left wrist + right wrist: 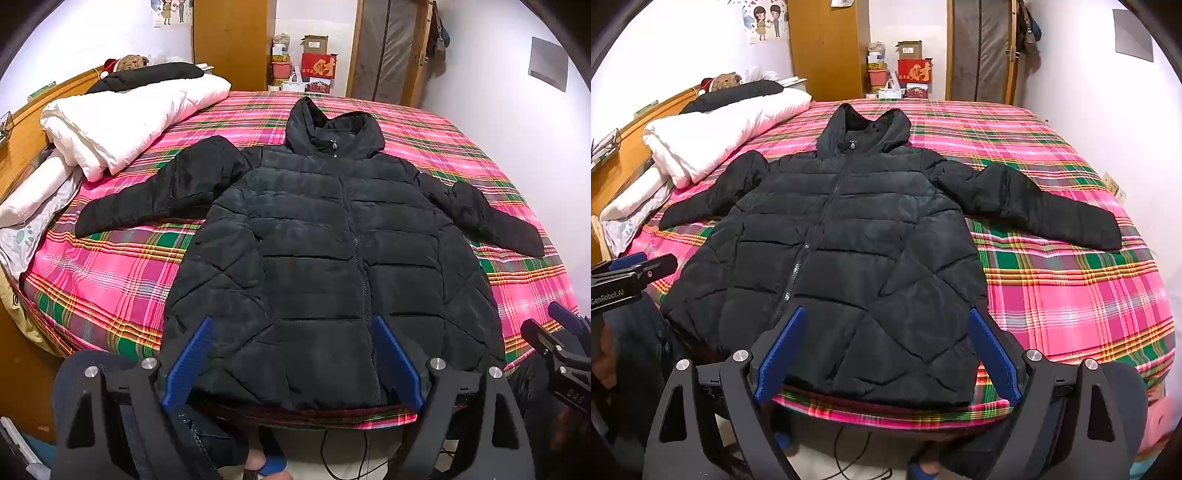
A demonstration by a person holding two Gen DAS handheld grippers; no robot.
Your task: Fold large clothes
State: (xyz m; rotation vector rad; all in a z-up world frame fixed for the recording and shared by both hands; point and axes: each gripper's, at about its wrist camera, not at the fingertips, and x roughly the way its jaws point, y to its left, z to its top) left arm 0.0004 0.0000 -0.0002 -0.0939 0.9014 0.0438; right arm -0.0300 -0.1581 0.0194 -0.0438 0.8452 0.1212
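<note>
A black hooded puffer jacket (325, 236) lies flat and face up on the bed, zipped, hood at the far end, both sleeves spread out sideways; it also shows in the right wrist view (842, 251). My left gripper (293, 325) is open and empty, held above the jacket's hem near the bed's front edge. My right gripper (886, 314) is open and empty, above the hem's right part. The right gripper shows at the right edge of the left wrist view (561, 332); the left gripper shows at the left edge of the right wrist view (631, 269).
The bed has a pink, green and white plaid sheet (110, 280). A folded white duvet (122, 114) and a dark pillow lie at the far left. A wooden wardrobe (229, 40), boxes and a door stand beyond the bed. A white wall is on the right.
</note>
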